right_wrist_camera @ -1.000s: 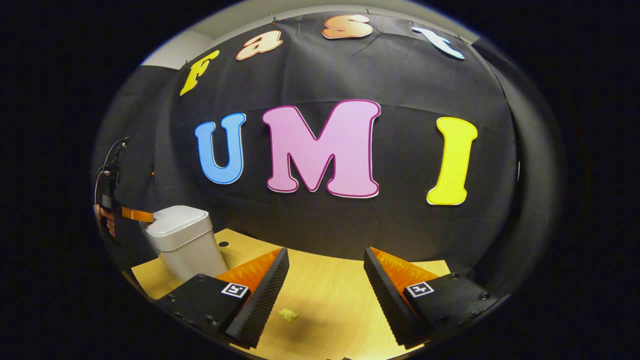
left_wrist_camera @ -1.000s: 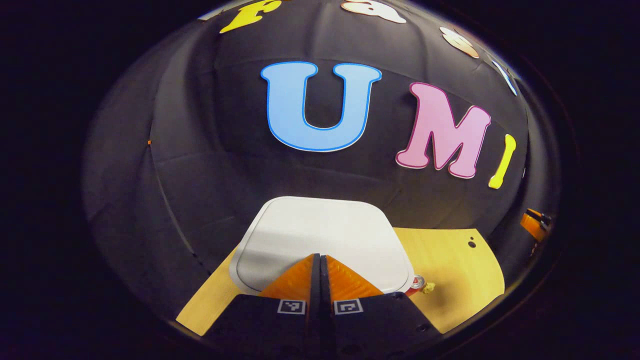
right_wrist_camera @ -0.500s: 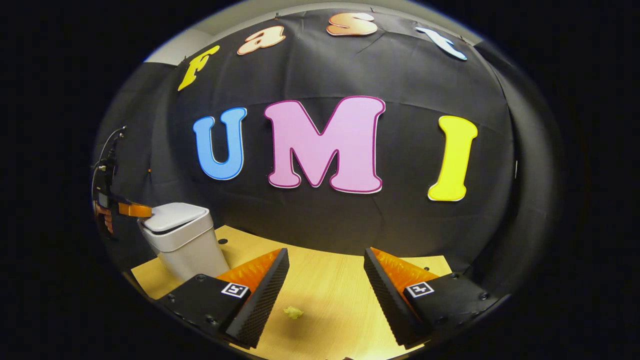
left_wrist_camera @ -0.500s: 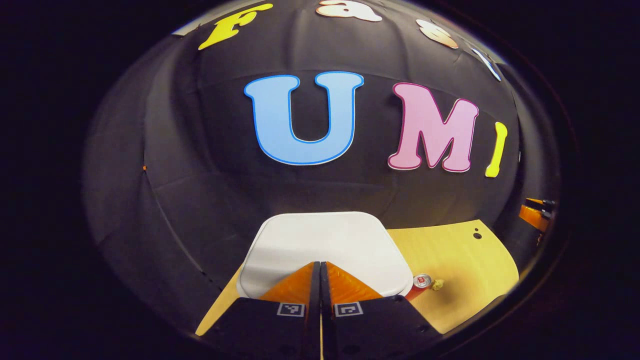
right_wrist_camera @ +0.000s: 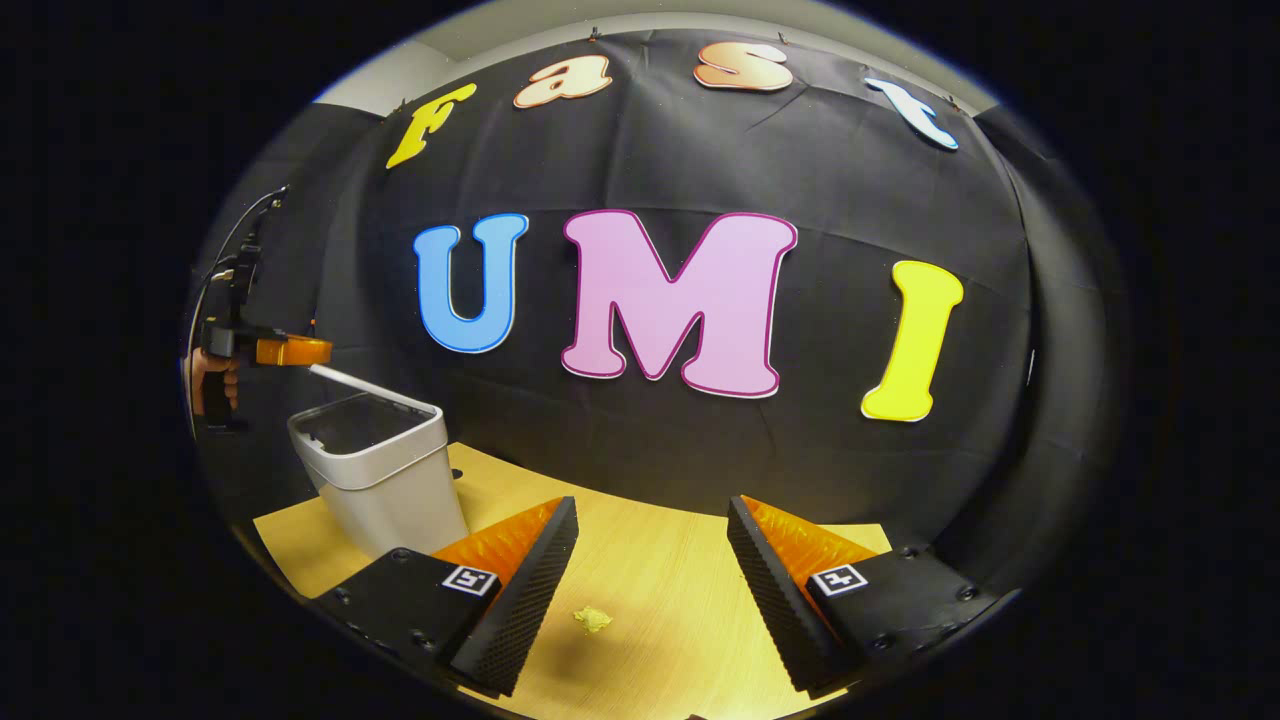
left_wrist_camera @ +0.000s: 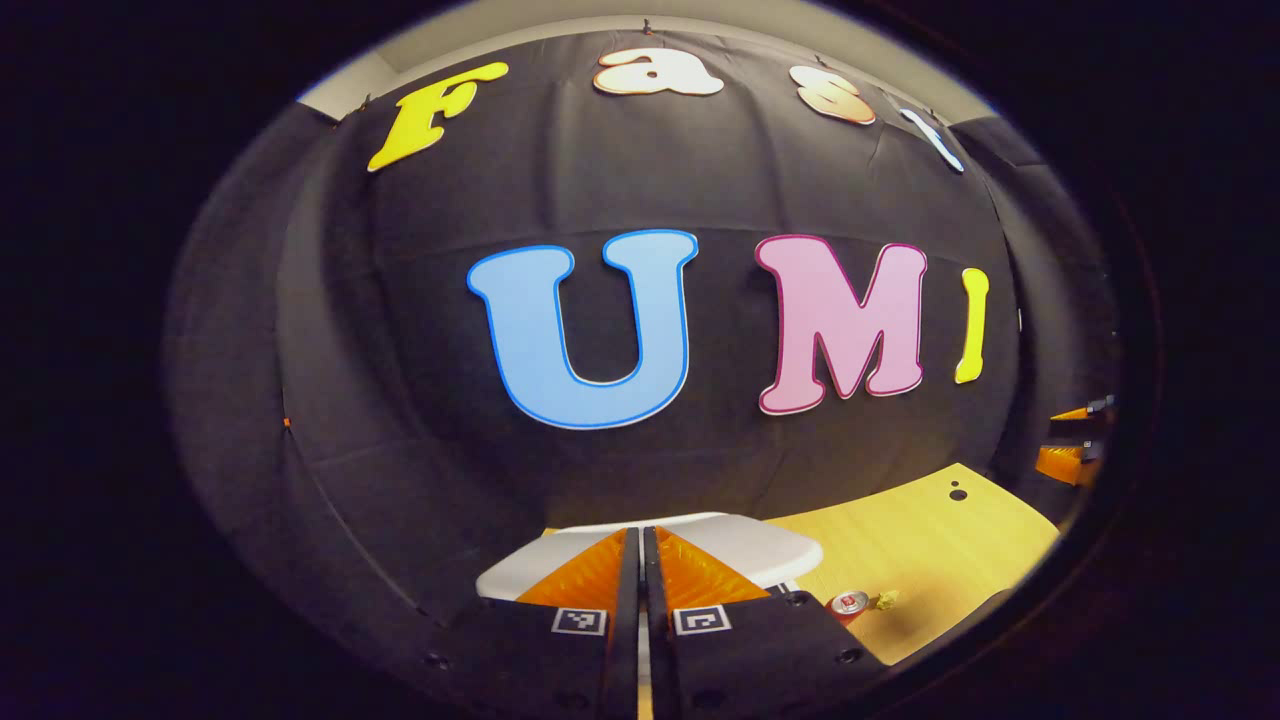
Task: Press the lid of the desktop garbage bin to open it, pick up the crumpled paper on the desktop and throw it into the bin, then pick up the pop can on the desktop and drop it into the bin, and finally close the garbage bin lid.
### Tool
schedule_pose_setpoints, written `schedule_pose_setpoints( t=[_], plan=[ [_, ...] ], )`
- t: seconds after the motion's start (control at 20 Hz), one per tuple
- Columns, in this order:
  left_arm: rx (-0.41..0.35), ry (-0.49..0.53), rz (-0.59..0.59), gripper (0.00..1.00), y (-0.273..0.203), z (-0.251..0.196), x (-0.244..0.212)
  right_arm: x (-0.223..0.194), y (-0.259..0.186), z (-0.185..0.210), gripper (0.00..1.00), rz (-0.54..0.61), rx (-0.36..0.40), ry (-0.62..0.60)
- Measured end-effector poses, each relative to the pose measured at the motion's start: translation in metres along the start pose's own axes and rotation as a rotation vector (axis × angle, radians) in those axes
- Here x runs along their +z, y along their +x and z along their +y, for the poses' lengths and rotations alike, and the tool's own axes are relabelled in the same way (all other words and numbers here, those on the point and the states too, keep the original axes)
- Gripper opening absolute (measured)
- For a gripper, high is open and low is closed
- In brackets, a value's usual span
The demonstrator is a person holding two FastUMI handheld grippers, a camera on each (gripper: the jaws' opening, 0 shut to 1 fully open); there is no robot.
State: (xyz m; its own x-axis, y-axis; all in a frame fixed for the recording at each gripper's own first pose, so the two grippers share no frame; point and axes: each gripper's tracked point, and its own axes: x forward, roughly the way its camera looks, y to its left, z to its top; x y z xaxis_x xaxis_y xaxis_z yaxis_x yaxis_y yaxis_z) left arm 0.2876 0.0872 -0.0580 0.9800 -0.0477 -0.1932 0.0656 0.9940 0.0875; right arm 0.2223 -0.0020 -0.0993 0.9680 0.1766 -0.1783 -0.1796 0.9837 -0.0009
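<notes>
Right gripper view, one bin [right_wrist_camera: 375, 470] lid ajar, one paper [right_wrist_camera: 592, 620], right claw [right_wrist_camera: 650, 530] released, left claw [left_wrist_camera: 641, 545] clenched empty.

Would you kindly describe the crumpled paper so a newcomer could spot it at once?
Start at the wooden desktop, with the grey bin at its left. Ahead of the right gripper, between its open fingers, lies the crumpled paper, a small yellowish wad, unlike the pop can.

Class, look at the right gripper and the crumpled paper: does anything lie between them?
Nothing visible does. The crumpled paper lies on bare desktop just ahead of the open right gripper, between its fingers' line.
</notes>
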Motion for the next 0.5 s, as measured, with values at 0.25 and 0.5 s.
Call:
schedule_pose_setpoints(
  t=[0.25,0.5],
  plan=[
    [0.008,-0.014,-0.136,0.24,-0.013,0.002,0.055,0.001,-0.005,-0.001,0.97,0.003,-0.007,-0.006],
    [0.0,0.007,-0.209,0.32,-0.041,-0.004,0.084,-0.005,0.0,0.011,0.97,0.014,0.013,-0.007]
  ],
)
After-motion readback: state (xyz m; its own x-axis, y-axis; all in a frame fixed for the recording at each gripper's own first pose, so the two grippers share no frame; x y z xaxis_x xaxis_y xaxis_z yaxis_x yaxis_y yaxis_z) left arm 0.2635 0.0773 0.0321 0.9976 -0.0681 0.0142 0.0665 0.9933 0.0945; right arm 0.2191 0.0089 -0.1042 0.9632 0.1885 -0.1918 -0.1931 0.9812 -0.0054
